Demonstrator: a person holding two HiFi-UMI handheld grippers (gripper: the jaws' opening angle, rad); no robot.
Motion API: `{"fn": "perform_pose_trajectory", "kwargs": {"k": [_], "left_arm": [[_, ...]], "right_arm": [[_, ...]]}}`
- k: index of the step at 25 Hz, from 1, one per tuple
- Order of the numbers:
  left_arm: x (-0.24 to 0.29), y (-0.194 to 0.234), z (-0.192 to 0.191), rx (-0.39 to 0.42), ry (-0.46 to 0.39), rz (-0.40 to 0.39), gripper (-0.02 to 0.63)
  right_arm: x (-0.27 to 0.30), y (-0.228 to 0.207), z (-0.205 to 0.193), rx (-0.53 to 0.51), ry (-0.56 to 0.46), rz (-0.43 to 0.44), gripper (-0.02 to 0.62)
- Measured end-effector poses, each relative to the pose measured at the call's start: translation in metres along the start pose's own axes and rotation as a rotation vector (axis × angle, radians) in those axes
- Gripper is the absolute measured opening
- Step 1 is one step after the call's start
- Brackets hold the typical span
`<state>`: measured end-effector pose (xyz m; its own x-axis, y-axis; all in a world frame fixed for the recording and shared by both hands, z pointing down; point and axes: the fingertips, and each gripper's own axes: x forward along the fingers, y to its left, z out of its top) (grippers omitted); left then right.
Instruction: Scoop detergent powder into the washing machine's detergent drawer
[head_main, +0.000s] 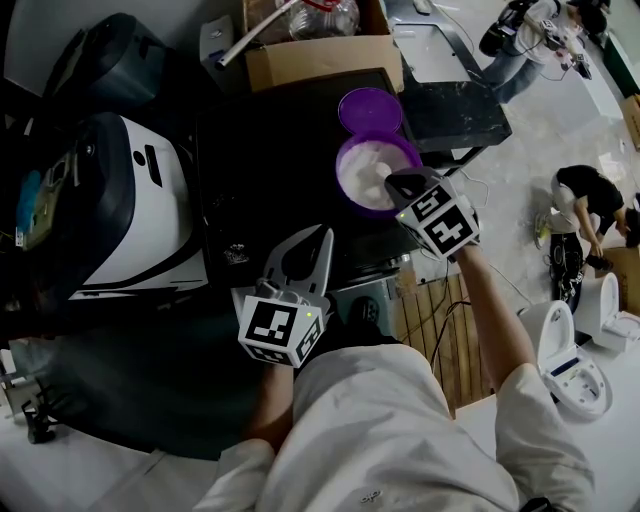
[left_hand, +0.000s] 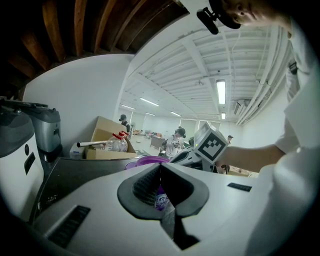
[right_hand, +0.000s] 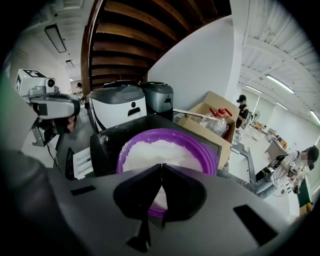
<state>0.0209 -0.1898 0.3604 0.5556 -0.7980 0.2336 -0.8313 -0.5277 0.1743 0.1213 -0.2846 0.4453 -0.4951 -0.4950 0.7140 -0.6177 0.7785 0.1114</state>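
A dark surface (head_main: 270, 140) in a white-ceilinged hall bore a purple tub (head_main: 362, 207) of white powder (head_main: 365, 165) — just beyond the closed jaws of the right gripper (right_hand: 161, 166); the jaws of the left gripper (left_hand: 160, 166) met too.

Black top (head_main: 265, 160): purple powder tub (head_main: 372, 175), purple lid (head_main: 370, 108) just beside, cardboard box (head_main: 322, 55) behind.

The person wears a cream-white top (head_main: 390, 430) with long sleeves (head_main: 525, 420). The left hand-held gripper (head_main: 320, 238) and right hand-held gripper (head_main: 392, 182) are pale grey, dark-padded; each bears a cube (head_main: 275, 330) of black-and-white square markers.
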Motion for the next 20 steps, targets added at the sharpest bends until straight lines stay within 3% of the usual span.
{"fn": "perform_pose_trajectory", "kwargs": {"k": [12, 20], "left_arm": [[0.000, 0.000, 0.000, 0.000, -0.005, 0.008, 0.020], [0.001, 0.000, 0.001, -0.001, -0.010, 0.009, 0.020]], "right_arm": [[-0.003, 0.021, 0.001, 0.050, 0.000, 0.130, 0.009], [-0.009, 0.034, 0.009, 0.140, -0.046, 0.218, 0.009]]}}
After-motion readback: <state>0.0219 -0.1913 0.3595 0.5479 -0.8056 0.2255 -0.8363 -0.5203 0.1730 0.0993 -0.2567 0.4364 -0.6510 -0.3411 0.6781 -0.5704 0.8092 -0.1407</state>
